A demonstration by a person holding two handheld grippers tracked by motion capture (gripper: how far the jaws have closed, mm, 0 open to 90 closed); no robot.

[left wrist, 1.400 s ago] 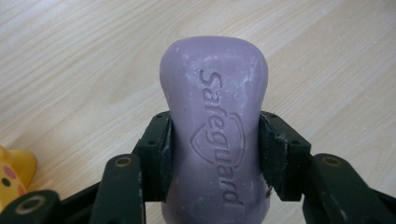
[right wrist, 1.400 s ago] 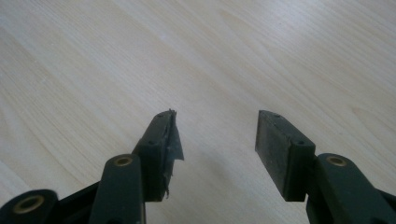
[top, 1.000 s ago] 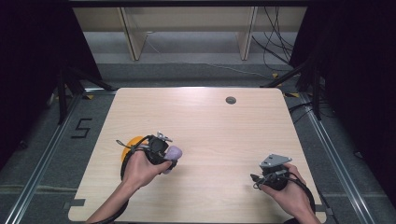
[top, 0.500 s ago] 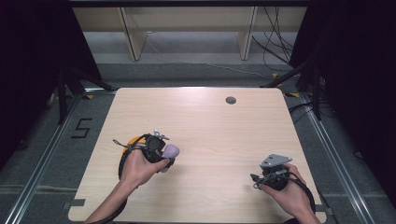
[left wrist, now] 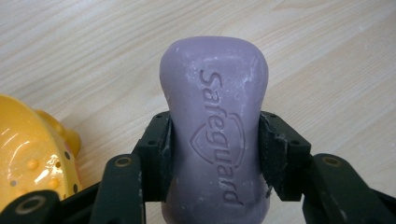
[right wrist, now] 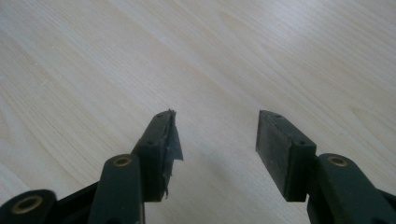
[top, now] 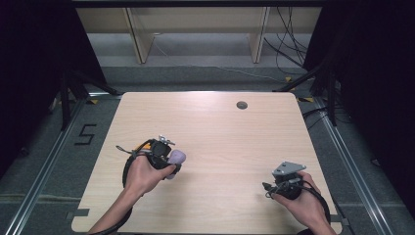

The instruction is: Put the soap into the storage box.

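We see the left gripper point(left wrist: 215, 149) clamped across the waist of the lilac embossed soap bar point(left wrist: 215, 135), its long axis running forward along the jaws. The yellow dotted ceramic dish point(left wrist: 32, 154) lies just left of it; the right gripper point(right wrist: 215, 140) gapes empty, well apart.

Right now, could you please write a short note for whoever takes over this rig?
Left tool: shut on the purple soap bar, pads pressing its sides, just above the table.
Right tool: open, nothing between its pads, low over bare wood at the near right.
Yellow soap dish: beside the left tool, with no soap in the part that shows.
Done: soap gripped.
Left: probably set the soap in the dish.
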